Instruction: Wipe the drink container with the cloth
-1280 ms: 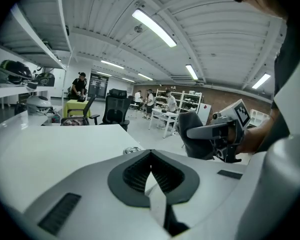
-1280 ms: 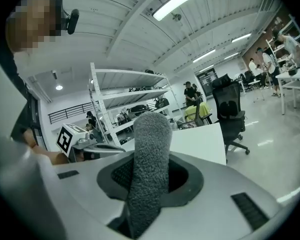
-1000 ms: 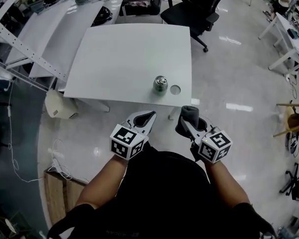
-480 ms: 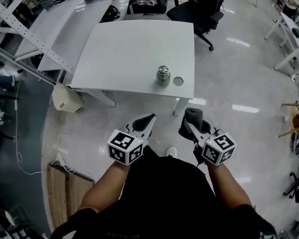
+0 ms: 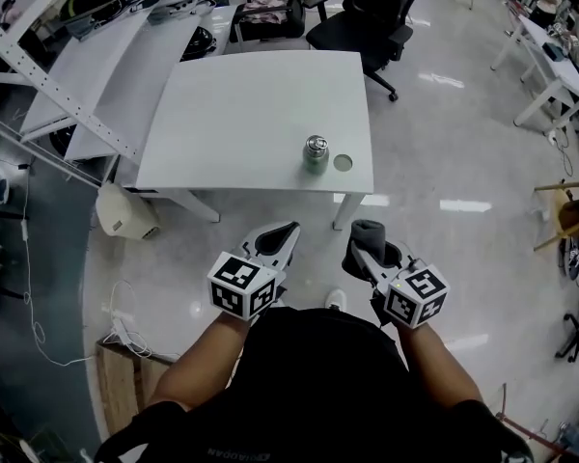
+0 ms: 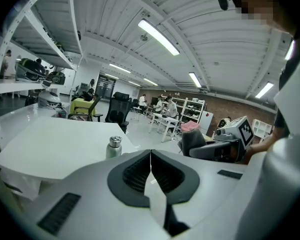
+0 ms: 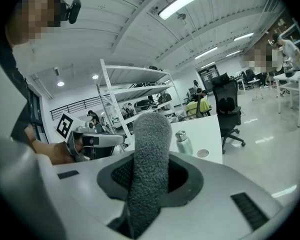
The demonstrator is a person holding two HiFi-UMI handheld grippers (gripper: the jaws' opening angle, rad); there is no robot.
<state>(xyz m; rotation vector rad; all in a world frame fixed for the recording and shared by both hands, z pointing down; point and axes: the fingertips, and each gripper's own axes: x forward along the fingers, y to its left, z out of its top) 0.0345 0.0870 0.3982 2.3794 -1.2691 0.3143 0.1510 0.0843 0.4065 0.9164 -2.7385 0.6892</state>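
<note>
The drink container (image 5: pixel 316 152), a small steel bottle with its cap on, stands upright on the white bench (image 5: pixel 241 104), just right of centre in the upper half of the head view. It is close to the bench's near edge and toward its right-hand corner. A small round disc (image 5: pixel 343 163) lies flat just beside it on the right, between the bottle and the right edge. Up and left of the bottle the bench top is open white surface.

Below the near edge a strip of glossy floor (image 5: pixel 434 249) separates the bench from both grippers, which are held over the floor. The right gripper (image 5: pixel 359 243) has its fingers (image 7: pixel 190 180) closed on a grey cloth (image 7: pixel 149 154) that stands up between them. The left gripper (image 5: pixel 291 228), to its left, has its fingers (image 6: pixel 132 174) pressed together with nothing in them.

A black office chair (image 5: pixel 367 13) sits at the bench's far right corner, with another chair (image 5: pixel 270 8) beside it. A white shelving rack (image 5: pixel 39 75) and a long bench (image 5: pixel 116 56) crowd the upper left. A cardboard box (image 5: pixel 116 379) sits at the lower left.
</note>
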